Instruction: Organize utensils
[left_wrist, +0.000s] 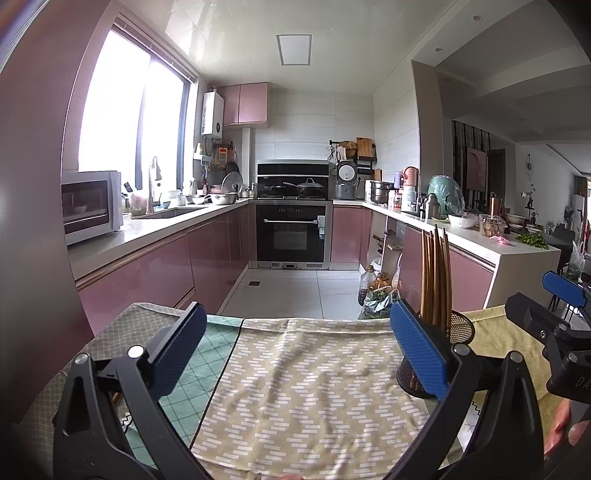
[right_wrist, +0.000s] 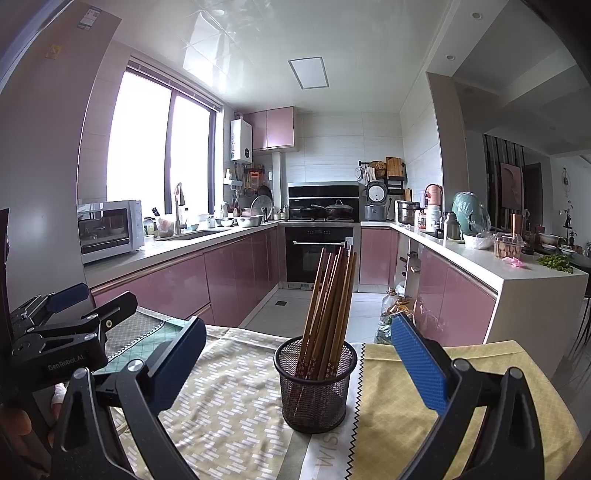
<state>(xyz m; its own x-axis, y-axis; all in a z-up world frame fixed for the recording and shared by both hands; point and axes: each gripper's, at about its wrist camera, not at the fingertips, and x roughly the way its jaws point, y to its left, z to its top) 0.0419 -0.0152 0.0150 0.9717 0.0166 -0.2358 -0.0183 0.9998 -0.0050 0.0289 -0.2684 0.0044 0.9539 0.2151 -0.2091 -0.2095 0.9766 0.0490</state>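
Both claws empty and spread wide. Our right claw (right_wrist: 295, 373) faces the mesh holder (right_wrist: 315, 384) head-on: the holder sits centred between its blue pads, a bit ahead of them, nothing touching. Our left claw (left_wrist: 297, 354) is off to the side; from its view the holder (left_wrist: 439, 354) hides mostly behind its right-side finger, so the right hand is nearer and better lined up.

Chopsticks (right_wrist: 328, 310) stand bundled in the holder, long axis near vertical, tops leaning slightly right in the right view. They're thin brown wood, smooth, with patterned lower ends. Holder is black wire mesh, a round open-top cylinder, rigid.

It stands on the bench, on the seam between the zigzag-print cloth (right_wrist: 229, 413) and the yellow cloth (right_wrist: 480, 387). Fabric is wrinkled, so the base could slide.

No loose utensils clearly in view; we judge sorting is mostly done.
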